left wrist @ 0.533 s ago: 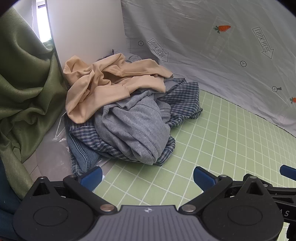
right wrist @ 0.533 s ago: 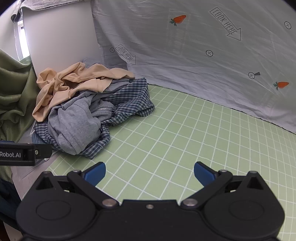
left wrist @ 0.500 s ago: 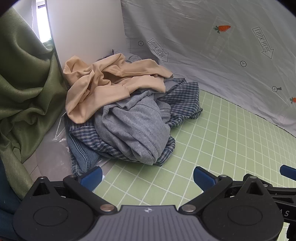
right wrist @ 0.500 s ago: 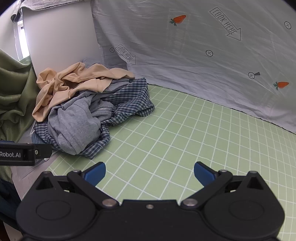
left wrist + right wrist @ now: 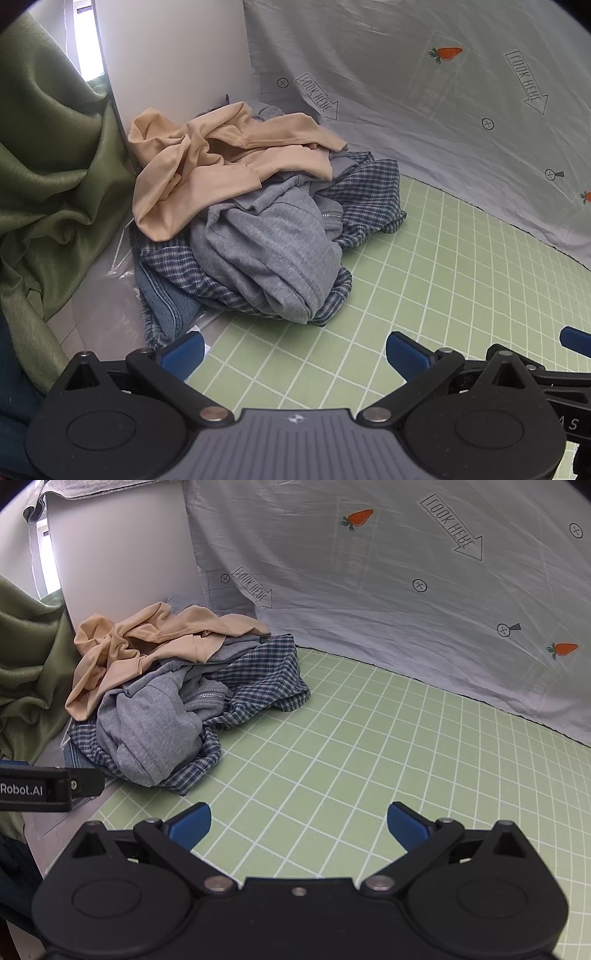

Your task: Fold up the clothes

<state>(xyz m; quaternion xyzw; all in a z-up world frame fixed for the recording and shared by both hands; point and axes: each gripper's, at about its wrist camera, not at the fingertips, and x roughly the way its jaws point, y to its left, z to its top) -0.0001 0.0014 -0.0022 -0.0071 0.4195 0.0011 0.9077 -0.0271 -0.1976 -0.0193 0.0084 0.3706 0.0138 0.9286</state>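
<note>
A heap of clothes lies at the far left of the green grid mat (image 5: 461, 280). A beige top (image 5: 207, 173) lies on top, a grey zip sweatshirt (image 5: 273, 254) below it, a blue checked shirt (image 5: 369, 195) under both, and a blue denim piece (image 5: 166, 299) at the bottom. My left gripper (image 5: 293, 354) is open and empty, just short of the heap's near edge. My right gripper (image 5: 299, 825) is open and empty over bare mat, right of the heap. The beige top (image 5: 147, 646), grey sweatshirt (image 5: 151, 727) and checked shirt (image 5: 266, 679) also show in the right wrist view.
A grey printed sheet (image 5: 424, 110) hangs along the back. A white panel (image 5: 173, 66) stands behind the heap. A green curtain (image 5: 48, 184) hangs at the left. The left gripper's side (image 5: 37, 788) shows at the left edge of the right wrist view.
</note>
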